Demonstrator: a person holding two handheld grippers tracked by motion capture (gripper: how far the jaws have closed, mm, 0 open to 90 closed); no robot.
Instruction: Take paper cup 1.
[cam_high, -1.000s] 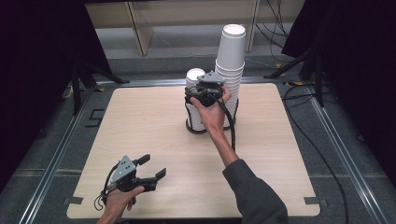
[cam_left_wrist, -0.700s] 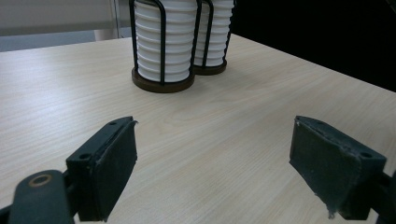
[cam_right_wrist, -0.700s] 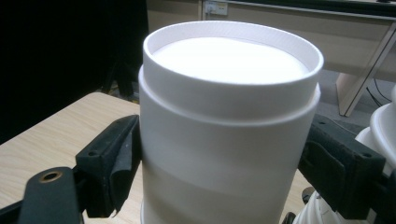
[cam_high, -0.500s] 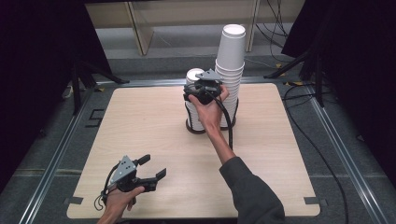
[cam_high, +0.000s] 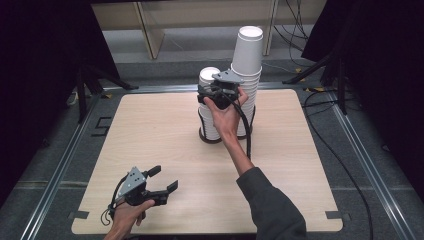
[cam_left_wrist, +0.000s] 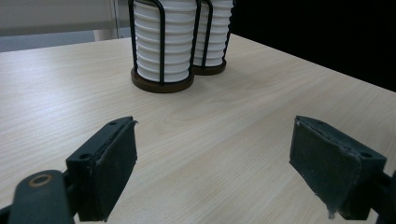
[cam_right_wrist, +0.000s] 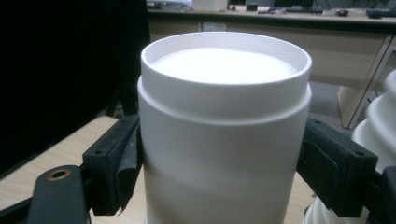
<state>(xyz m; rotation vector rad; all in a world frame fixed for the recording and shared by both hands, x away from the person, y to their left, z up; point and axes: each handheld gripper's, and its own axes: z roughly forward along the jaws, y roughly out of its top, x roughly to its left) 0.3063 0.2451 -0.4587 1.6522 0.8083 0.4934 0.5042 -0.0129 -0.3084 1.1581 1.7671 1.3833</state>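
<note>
— Two stacks of white paper cups stand toward the far edge of the wooden table (cam_high: 150, 140), each in a black wire holder on a dark round base. I've got the right gripper (cam_high: 216, 92) up at the top of the shorter stack (cam_high: 209, 107).

— Does it have hold of anything?

— Yes. In the right gripper view the top cup (cam_right_wrist: 224, 135) sits upside down between my two black jaws, its base facing up, and both pads press against its sides. It sits on the cups below it in the shorter stack.

— And the taller stack?

— The taller stack (cam_high: 248, 60) is just beside it, on the right in the high view, rising well above my hand. Its ribbed white edge (cam_right_wrist: 378, 121) shows at the right of the right gripper view.

— What about your other hand?

— The left gripper (cam_high: 156, 186) is near the front left corner of the table, well apart from the cups, low over the wood. Its jaws are parted with nothing between them; in the left gripper view I see bare wood grain in the gap, and farther off the two holders (cam_left_wrist: 162, 51) side by side.
</note>
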